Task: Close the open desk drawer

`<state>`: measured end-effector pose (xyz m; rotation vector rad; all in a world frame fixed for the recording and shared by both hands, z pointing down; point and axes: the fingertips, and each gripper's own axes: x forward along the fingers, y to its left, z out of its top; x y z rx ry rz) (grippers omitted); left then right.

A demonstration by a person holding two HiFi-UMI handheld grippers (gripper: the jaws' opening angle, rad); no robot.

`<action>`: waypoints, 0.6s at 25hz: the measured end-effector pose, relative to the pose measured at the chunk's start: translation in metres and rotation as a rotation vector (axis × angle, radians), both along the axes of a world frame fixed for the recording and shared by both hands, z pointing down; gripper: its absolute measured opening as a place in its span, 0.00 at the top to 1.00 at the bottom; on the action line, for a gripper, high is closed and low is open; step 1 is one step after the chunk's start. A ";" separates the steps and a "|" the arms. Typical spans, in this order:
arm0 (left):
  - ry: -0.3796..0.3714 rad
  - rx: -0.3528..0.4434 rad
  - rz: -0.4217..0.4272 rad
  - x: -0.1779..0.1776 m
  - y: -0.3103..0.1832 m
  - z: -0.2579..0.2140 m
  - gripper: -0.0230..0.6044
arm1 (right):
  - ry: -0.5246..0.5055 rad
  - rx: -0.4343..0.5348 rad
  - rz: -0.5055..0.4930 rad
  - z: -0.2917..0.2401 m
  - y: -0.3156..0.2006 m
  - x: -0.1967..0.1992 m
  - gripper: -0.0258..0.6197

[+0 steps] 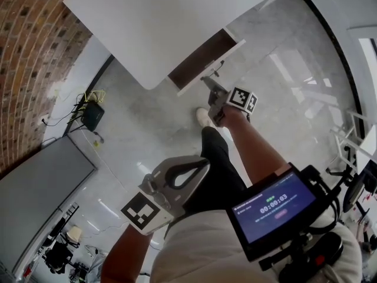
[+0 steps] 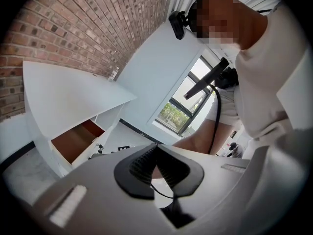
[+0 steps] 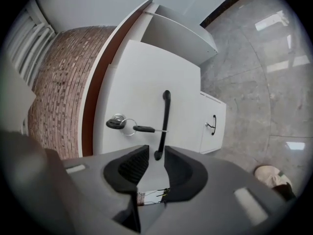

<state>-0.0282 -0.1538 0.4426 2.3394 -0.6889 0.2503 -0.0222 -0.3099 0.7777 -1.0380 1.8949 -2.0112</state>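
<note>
Now: left gripper (image 1: 205, 163) idle, tips together, nothing held. Drawer (image 1: 199, 59) stands out from desk (image 1: 165, 16). Right gripper (image 3: 156, 152) at its front, jaws apart, handle (image 3: 165, 116) end in the gap, ungripped. Approach step; next probably a straight push inward. Count: two grippers, one open drawer, two handles, smaller handle (image 3: 212, 124) farther right.

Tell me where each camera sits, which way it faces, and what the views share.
Head view: on the person's head, facing steeply down at the white desk and its open drawer; left gripper, right gripper and a leg show.
Left gripper view: on the left gripper, facing the desk's side and a window; the person's torso shows.
Right gripper view: on the right gripper, facing the drawer front, black handle lined up between its open jaws; a shoe shows.
Shared: all three show the open drawer.
</note>
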 end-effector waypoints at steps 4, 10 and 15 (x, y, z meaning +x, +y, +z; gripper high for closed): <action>0.007 -0.013 -0.004 -0.002 -0.003 0.005 0.96 | 0.002 -0.013 0.017 0.014 -0.002 0.001 0.80; 0.014 -0.020 -0.009 0.001 -0.002 0.006 0.96 | -0.044 0.019 0.028 0.005 -0.006 0.003 0.87; 0.025 -0.025 -0.008 -0.006 -0.013 0.010 0.96 | -0.069 -0.001 0.040 0.008 -0.010 -0.002 0.90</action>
